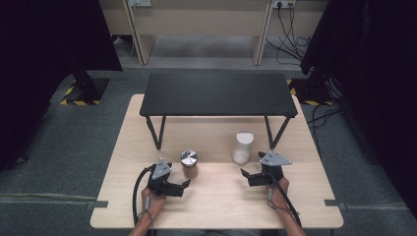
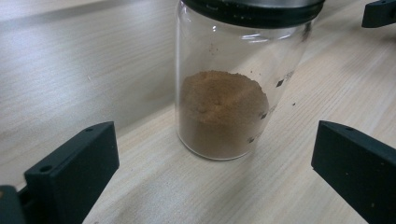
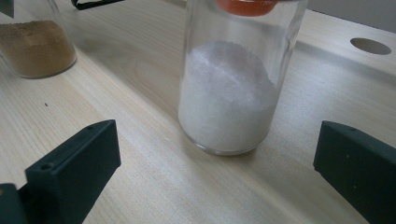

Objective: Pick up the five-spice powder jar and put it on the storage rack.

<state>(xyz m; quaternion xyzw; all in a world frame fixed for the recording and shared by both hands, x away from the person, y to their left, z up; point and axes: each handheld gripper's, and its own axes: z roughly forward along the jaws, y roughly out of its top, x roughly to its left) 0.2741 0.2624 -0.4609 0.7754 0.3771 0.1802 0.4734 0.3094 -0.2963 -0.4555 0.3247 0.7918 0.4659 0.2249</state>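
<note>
A glass jar of brown powder (image 1: 189, 164) (image 2: 223, 107) with a dark-rimmed metal lid stands on the wooden table (image 1: 216, 206). My left gripper (image 1: 186, 185) (image 2: 210, 175) is open just short of it, the jar ahead between the jaws without touching them. A glass jar of white powder (image 1: 242, 146) (image 3: 231, 91) stands to the right, an orange part showing near its top. My right gripper (image 1: 244, 174) (image 3: 215, 175) is open in front of that jar, its jaws wide apart. The brown jar (image 3: 35, 44) also appears at the left of the right gripper view.
A low black shelf on thin legs (image 1: 219, 94) stands across the far half of the table, behind both jars. A round hole (image 3: 370, 45) is in the tabletop beyond the white jar. Cables trail from both grippers toward the near edge.
</note>
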